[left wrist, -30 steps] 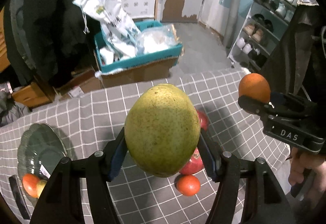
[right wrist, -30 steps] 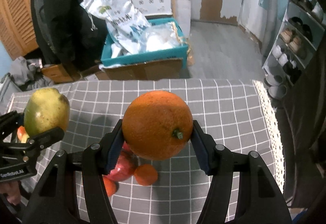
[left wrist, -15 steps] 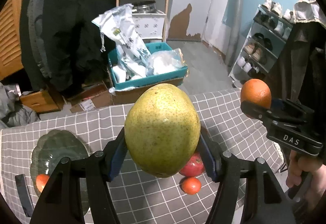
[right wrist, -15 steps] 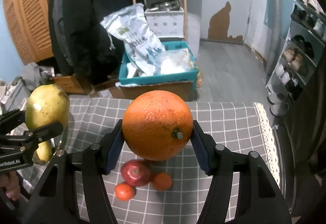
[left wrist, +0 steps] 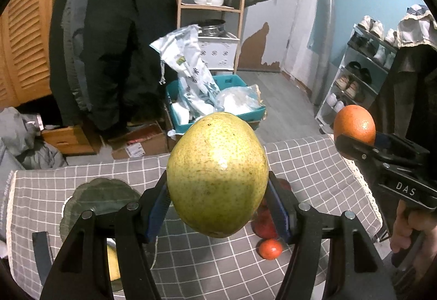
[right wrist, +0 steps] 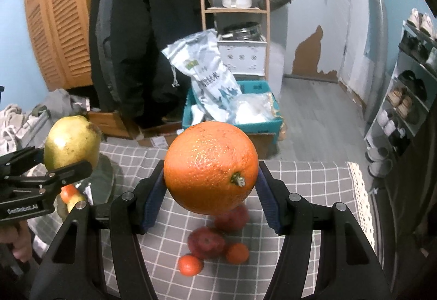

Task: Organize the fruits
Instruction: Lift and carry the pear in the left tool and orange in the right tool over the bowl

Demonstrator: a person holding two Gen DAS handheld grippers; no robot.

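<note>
Spreading under everything, a grey checked cloth covering the surface [left wrist: 300, 163], likely laid to cushion fruit and stop it rolling. Sitting at the left end, a dark green glass plate [left wrist: 90, 190], seemingly the collecting spot, already holding a small red fruit and a yellow one, both largely hidden behind claw arms. Clamping a speckled green pear [left wrist: 217, 174] between blue pads, the left claw [left wrist: 218, 207], raised clear of the cloth. Gripping an orange [right wrist: 210, 167] the same way, the right claw [right wrist: 210, 199], hovering above the loose pile. Waiting below: two red apples [right wrist: 206, 242], one blurred and half covered, plus two tangerines [right wrist: 237, 253]. Hiding much of the cloth directly beneath, the held fruit.
</note>
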